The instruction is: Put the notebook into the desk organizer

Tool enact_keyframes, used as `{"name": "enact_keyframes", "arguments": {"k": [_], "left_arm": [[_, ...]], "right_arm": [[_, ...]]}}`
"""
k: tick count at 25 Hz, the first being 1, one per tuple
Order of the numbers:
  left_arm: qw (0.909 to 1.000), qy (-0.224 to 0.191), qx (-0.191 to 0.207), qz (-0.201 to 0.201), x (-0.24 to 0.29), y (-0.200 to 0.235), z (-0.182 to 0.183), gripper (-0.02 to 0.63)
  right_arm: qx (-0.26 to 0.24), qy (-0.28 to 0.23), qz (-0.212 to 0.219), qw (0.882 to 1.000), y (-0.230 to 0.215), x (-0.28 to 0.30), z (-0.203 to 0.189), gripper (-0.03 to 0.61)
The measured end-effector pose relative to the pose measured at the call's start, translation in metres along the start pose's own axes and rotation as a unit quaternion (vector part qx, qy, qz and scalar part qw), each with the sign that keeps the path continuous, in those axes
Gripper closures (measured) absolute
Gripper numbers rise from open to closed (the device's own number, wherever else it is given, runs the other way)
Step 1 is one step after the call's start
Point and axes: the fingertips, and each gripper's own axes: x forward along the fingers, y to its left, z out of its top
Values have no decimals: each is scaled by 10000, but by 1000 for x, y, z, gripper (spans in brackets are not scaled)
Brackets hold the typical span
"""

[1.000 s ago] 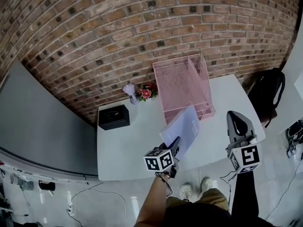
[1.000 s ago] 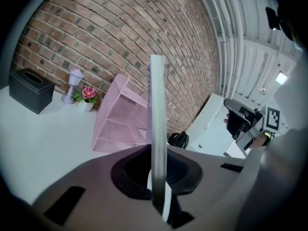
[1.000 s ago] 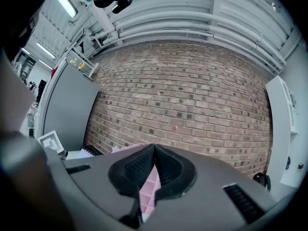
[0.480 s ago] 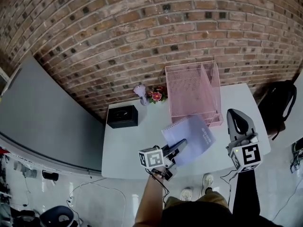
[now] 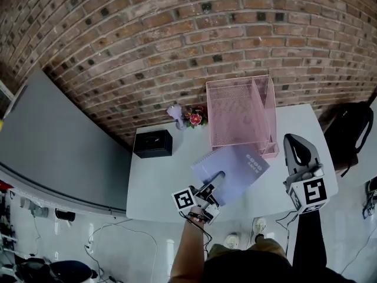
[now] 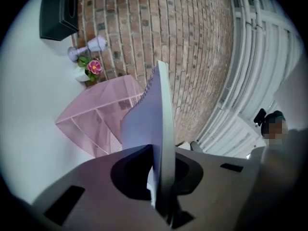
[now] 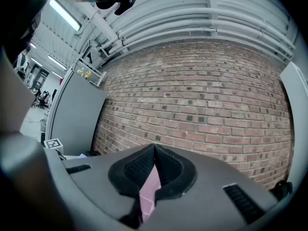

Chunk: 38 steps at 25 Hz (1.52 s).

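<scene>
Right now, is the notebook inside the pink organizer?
No, the left gripper holds the notebook in front of the organizer, not inside it.

A red-brown brick wall point(image 5: 177, 34) backs a white table point(image 5: 154, 181). A grey partition point(image 5: 59, 140) stands at left, on a pale glossy floor point(image 5: 135, 258). Lighting: ceiling strip lights point(image 7: 65, 14).

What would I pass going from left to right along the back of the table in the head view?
First the black box → small purple lamp → pink flowers → pink mesh organizer.
</scene>
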Motion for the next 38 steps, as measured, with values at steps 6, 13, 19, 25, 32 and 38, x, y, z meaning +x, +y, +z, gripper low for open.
{"name": "enact_keyframes", "arguments": {"k": [6,13,19,25,32,38], "left_arm": [[9973,-676,-100,250,1,14,12,574],[9838,-1343,-254,1164,4,40,3,575],[9540,-1691,-1,2476,0,66,-7,575],[9380,-2172,34,2700,0,59,-13,575],[9322,-2676,-339,2415,13,54,-17,575],[9208,-2420,116,3057,21,62,-16,572]], "right_arm": [[6,20,10,10000,-4,-1,-3,557],[43,36,10,10000,-8,-2,-6,557],[29,120,78,9999,-9,-5,-15,557],[10,151,99,9998,-21,-7,-19,557],[44,172,126,9998,-35,-5,-27,557],[74,199,272,9994,-39,-3,-34,557]]}}
